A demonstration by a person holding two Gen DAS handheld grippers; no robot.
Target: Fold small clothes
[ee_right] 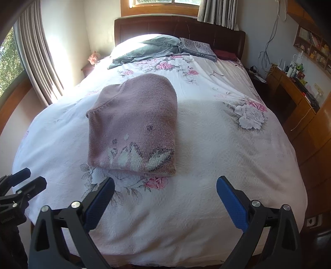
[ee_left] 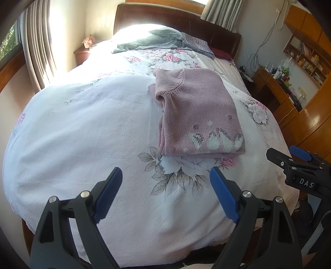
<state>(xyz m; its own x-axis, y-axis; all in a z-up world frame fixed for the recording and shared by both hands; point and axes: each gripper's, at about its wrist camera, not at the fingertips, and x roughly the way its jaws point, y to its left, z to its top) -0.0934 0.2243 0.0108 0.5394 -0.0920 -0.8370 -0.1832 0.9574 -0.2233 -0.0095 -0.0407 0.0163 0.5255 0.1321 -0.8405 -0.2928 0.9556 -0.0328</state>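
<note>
Pink knit sweater (ee_left: pixel 196 115) lies folded into a rough rectangle on the white floral bedspread (ee_left: pixel 82 134), flat, nothing touching it. Long axis runs from the foot of the bed toward the headboard (ee_left: pixel 165 16); the end with the white and grey knitted pattern points to the cameras, the rounded shoulder end with the ribbed seam points away toward the headboard. In the right wrist view the same sweater (ee_right: pixel 134 124) sits left of centre, slightly tilted, patterned hem nearest. Left gripper (ee_left: pixel 165 180) hovers over the near bed edge with both blue-padded fingers spread wide, empty; sweater is ahead of it and a bit to its right, apart from the fingertips, near hem just beyond the gap. Right gripper (ee_right: pixel 165 188) likewise spread wide and empty; sweater is ahead and to its left, near hem just beyond the left finger, not touching. Each gripper shows at the edge of the other's view: right gripper at the far right of the left wrist view, left gripper at the lower left of the right wrist view. At the head end of the bed: a grey-green garment (ee_right: pixel 149 49) bunched up, and a folded grey patterned cloth (ee_right: pixel 198 48) beside it. Wooden desk (ee_right: pixel 293 97) with clutter stands right of the bed, curtains (ee_right: pixel 39 58) on the left.
</note>
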